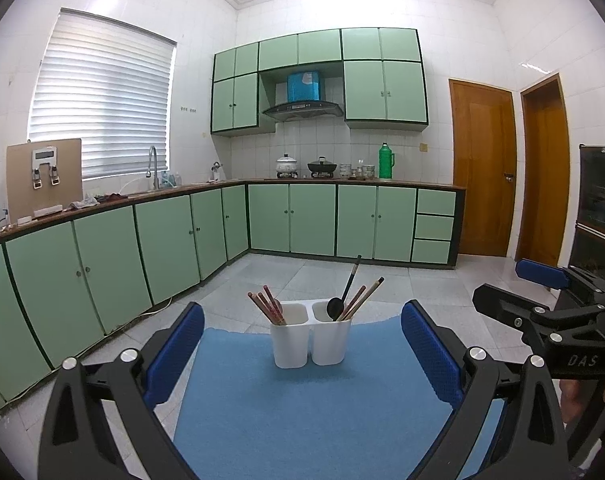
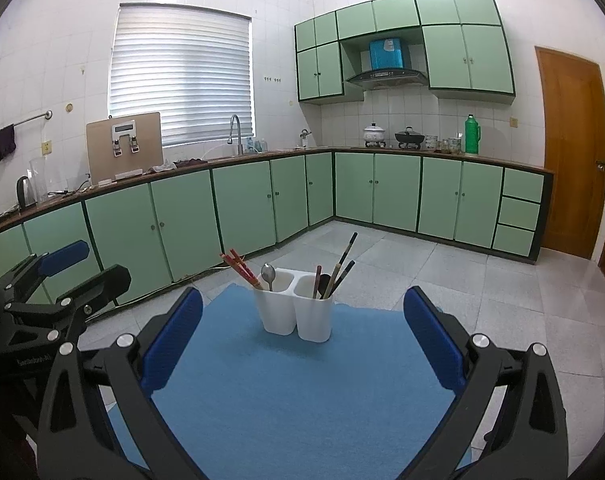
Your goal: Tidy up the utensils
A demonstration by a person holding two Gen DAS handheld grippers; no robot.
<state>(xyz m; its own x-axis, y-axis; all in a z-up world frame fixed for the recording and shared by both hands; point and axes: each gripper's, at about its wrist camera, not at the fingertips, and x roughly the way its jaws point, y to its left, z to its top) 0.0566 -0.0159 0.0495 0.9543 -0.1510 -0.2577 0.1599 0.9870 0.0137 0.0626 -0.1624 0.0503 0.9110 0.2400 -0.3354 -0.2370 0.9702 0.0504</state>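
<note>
Blue mat [image 1: 302,400], utensil holder [image 1: 310,336] ahead, well beyond spread fingers [image 1: 174,344], untouched

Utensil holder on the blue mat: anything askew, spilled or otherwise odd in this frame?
Nothing stands out. The white two-compartment holder stands upright on the blue mat. Red chopsticks and a metal spoon lean in its left compartment, darker chopsticks and a black ladle in its right. Both grippers are open, holding nothing.

Home kitchen, green cabinets [image 1: 290,218], range hood [image 1: 302,109], sink faucet [image 1: 153,164], pots on stove [image 1: 287,165]
</note>
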